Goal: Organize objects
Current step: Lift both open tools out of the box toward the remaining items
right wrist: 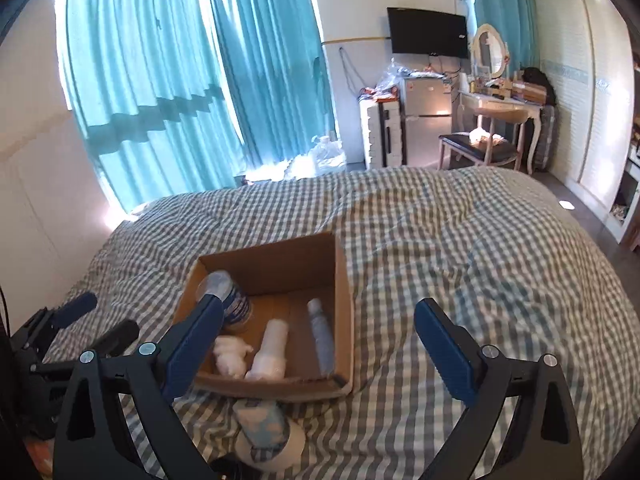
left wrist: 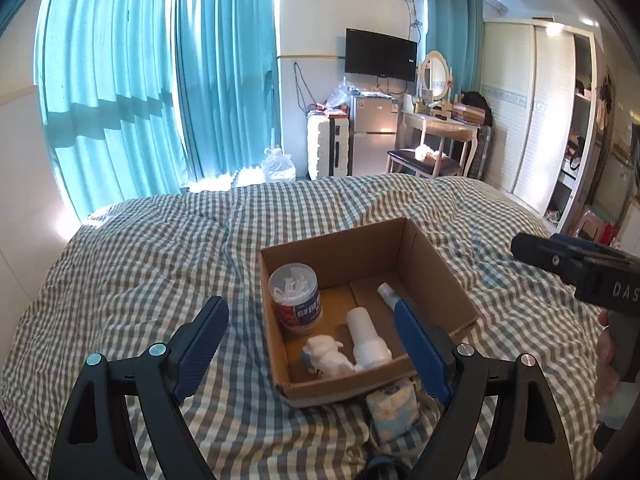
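An open cardboard box sits on the checked bed cover. Inside it stand a cotton-swab jar, and lie a white bottle, a small clear spray bottle and a white toy figure. A light blue patterned tissue pack lies on the cover just in front of the box. My left gripper is open and empty, above the box's near side. My right gripper is open and empty, above the box's right wall; it also shows in the left wrist view.
The checked bed cover spreads wide on all sides of the box. A white round object lies under the tissue pack. Teal curtains, a fridge, a dressing table and a wardrobe stand beyond the bed.
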